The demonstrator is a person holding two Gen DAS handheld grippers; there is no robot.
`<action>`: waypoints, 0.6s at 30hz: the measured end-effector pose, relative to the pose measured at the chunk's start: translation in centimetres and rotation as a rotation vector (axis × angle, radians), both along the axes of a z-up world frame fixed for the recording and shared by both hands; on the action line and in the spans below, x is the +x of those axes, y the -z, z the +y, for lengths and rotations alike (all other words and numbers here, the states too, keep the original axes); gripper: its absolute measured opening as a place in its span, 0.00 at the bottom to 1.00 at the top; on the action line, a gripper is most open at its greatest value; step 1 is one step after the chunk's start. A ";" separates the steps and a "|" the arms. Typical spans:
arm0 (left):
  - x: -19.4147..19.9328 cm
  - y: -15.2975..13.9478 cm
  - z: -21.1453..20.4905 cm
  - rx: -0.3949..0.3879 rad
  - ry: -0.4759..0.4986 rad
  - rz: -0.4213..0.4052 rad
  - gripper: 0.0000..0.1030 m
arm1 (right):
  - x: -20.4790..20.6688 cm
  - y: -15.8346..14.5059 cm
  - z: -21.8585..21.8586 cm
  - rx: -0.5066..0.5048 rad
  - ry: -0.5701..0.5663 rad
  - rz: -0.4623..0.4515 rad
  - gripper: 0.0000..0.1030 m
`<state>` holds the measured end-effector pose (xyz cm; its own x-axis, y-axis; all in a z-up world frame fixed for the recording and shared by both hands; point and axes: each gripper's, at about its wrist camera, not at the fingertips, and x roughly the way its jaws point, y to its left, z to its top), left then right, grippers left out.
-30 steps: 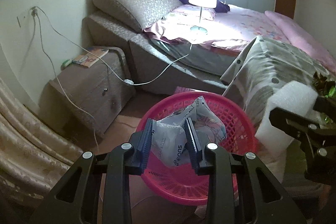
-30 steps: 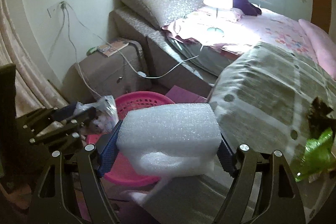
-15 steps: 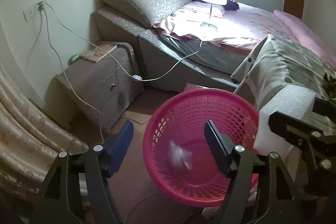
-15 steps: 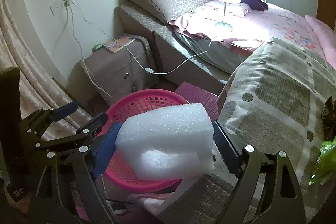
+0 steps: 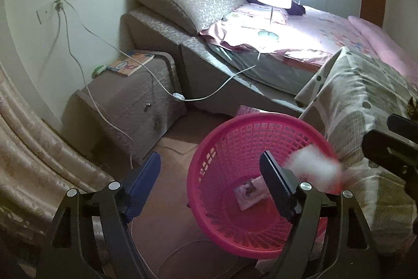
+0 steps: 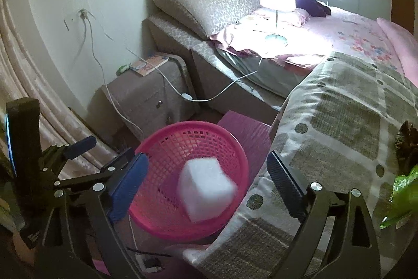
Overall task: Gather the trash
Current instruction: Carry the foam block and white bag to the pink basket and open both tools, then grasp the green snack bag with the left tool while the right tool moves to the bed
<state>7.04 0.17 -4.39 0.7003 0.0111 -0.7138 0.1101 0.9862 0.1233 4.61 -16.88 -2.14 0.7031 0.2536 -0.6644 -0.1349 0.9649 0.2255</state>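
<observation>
the white foam block [image 6: 206,188] is caught mid-drop into the pink mesh plastic basket [image 6: 156,140] — both the left gripper [image 5: 210,183] and right gripper [image 6: 206,179] are spread, empty; the crumpled green wrapper [image 6: 401,196] on the bed is judged next.

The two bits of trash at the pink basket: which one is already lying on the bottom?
The flat printed wrapper lies on the floor of the pink basket. The white foam block shows blurred at the rim, apparently mid-fall, with both grippers open.

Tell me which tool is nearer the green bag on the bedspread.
Right. The right tool hangs open above the pink basket, with the green bag just off its right side. The left tool sits on the basket's far side, farther away.
</observation>
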 end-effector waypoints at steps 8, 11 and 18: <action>-0.6 -0.5 -0.8 -0.003 0.031 -0.027 0.74 | -1.4 -0.2 -1.1 -0.005 0.041 -0.025 0.87; -1.1 -0.8 -1.4 -0.014 0.062 -0.042 0.75 | -2.5 -0.1 -1.9 -0.029 0.071 -0.031 0.87; -2.3 -0.9 -3.5 -0.043 0.159 -0.045 0.77 | -6.1 0.1 -5.9 -0.066 0.181 -0.050 0.87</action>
